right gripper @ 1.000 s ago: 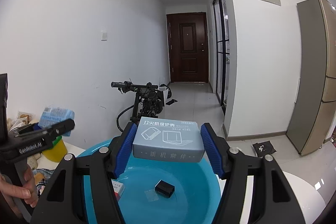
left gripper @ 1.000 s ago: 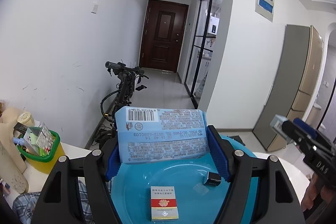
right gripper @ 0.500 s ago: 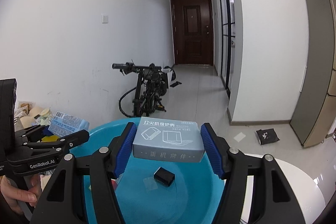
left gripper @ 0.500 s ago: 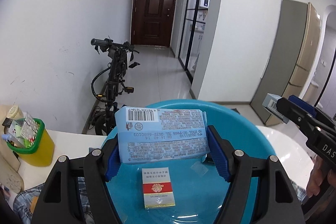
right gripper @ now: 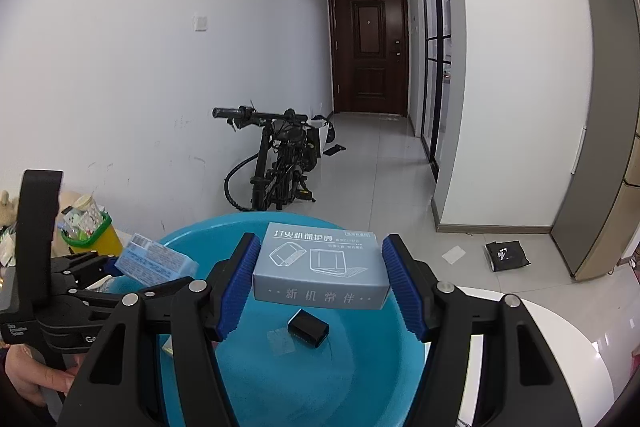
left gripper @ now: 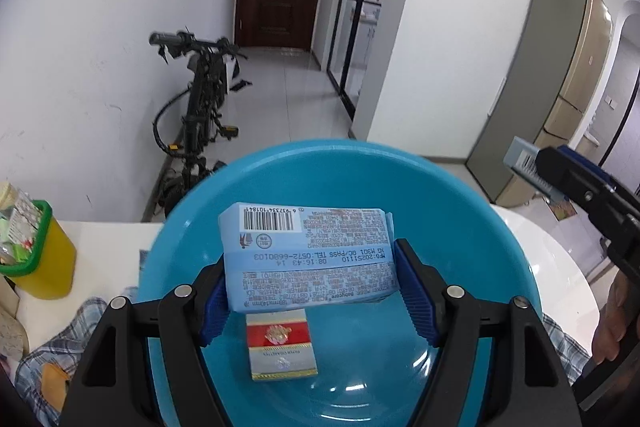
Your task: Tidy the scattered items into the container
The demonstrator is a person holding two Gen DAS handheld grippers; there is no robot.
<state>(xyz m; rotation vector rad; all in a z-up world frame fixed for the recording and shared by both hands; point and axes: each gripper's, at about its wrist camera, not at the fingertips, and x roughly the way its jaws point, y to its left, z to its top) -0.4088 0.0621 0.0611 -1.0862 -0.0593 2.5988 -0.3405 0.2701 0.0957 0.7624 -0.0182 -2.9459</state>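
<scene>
Above the blue basin, the left claw grips the tissue pack and the right claw grips the grey box; simultaneous release risks collision or bounce-out.

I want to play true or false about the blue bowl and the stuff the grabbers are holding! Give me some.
1. The left gripper holds a blue tissue pack over the blue basin. True.
2. The right gripper has nothing in its jaws. False: they clamp a grey box.
3. A red and white cigarette pack lies inside the basin. True.
4. The basin holds a banana. False: beside the pack there is a small black box.
5. A bicycle stands by the wall. True.
</scene>
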